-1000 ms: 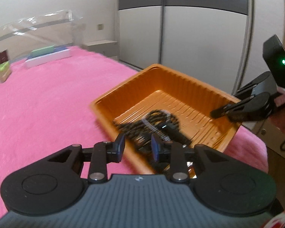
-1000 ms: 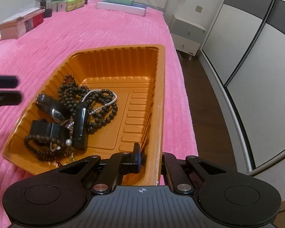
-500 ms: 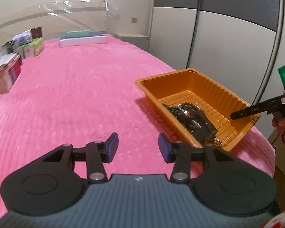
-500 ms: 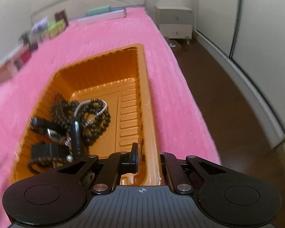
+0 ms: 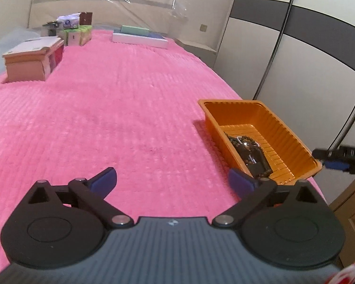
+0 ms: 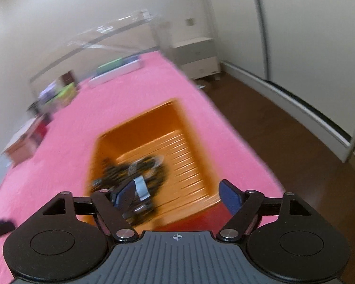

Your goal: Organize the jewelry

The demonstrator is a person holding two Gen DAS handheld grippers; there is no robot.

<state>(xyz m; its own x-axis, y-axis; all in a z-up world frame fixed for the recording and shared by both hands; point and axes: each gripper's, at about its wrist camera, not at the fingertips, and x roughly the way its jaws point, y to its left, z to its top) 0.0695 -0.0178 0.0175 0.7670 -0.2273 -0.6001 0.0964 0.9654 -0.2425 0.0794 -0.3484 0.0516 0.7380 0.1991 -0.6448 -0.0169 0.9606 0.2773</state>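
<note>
Pink bedspread carries the orange tray at three o'clock; tangled, limp beads are best pinched by one strand. Both jaws are spread wide, empty.

White letters "DAS" on the black right gripper at the frame's right edge.

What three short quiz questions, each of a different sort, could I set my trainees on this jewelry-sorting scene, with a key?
1. True or false: the left gripper is shut on a necklace.
2. Where does the tangled jewelry lie? A) on the pink bedspread B) in the orange tray C) on the pink box
3. Fill in: the right gripper is ____, holding nothing.

Key: 1 false; 2 B; 3 open.
</note>
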